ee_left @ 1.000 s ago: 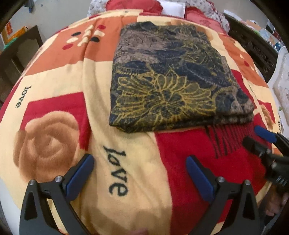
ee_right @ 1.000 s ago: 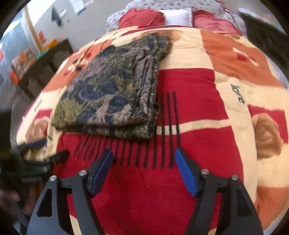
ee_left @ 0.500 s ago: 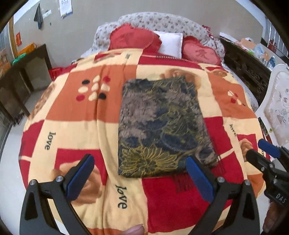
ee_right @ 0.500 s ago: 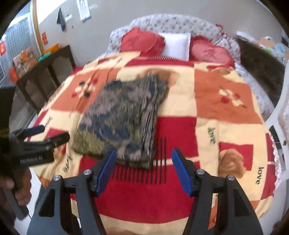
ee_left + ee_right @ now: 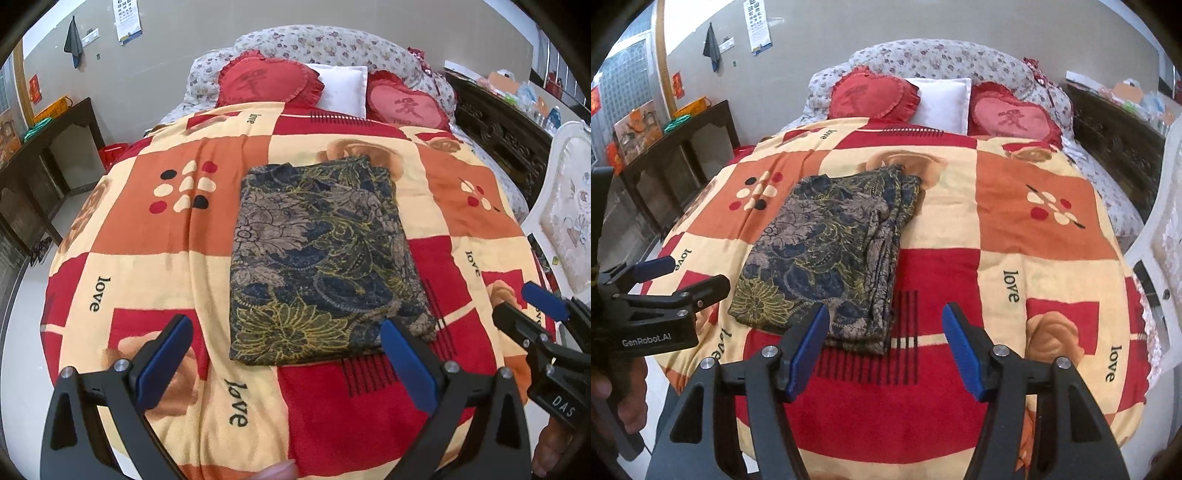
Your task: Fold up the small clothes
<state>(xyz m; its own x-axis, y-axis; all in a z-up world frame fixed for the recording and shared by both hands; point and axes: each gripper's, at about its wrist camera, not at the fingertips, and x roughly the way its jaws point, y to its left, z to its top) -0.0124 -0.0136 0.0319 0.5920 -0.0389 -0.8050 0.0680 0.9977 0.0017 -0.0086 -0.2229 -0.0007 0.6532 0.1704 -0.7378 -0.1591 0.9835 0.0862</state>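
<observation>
A dark wooden side table (image 5: 44, 147) is standing at the far left, beside the bed. The patchwork blanket (image 5: 147, 229), printed with "love" and rose panels, is covering the bed. The left gripper (image 5: 284, 354) is hovering above the near edge of the blanket with its blue-padded fingers (image 5: 162, 358) spread wide apart, gripping nothing. The folded garment (image 5: 317, 258), a dark floral-patterned cloth, is lying flat near the middle of the blanket as a neat rectangle, with its stacked edges facing right in the right wrist view (image 5: 827, 258). Two red heart cushions (image 5: 266, 83) and a white pillow (image 5: 343, 88) are resting at the head of the bed. The right gripper (image 5: 882, 339) is also hanging above the blanket, its jaws standing apart and empty, just clear of the garment's near right corner. A white chair (image 5: 569, 221) is standing at the far right.
</observation>
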